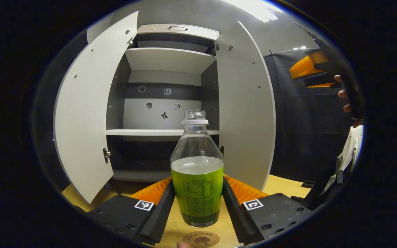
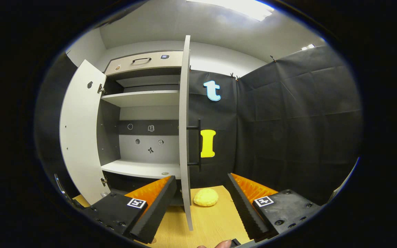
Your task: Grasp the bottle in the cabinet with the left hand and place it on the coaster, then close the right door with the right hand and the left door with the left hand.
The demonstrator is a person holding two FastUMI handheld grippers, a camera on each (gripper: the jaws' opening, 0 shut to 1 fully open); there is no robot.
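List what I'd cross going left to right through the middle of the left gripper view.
Left door → cabinet interior → bottle held in the left gripper → right door → black cloth wall → right gripper with the hand holding it.

A staged recording booth, not a lived-in home: black cloth wall [image 2: 288,120] hangs ahead and to the right of the fingers, a pale cabinet [image 2: 143,103] (shelves bare, small stickers on its back panel) stands ahead on a wooden table [image 2: 212,220], under a ceiling light [image 2: 233,7].
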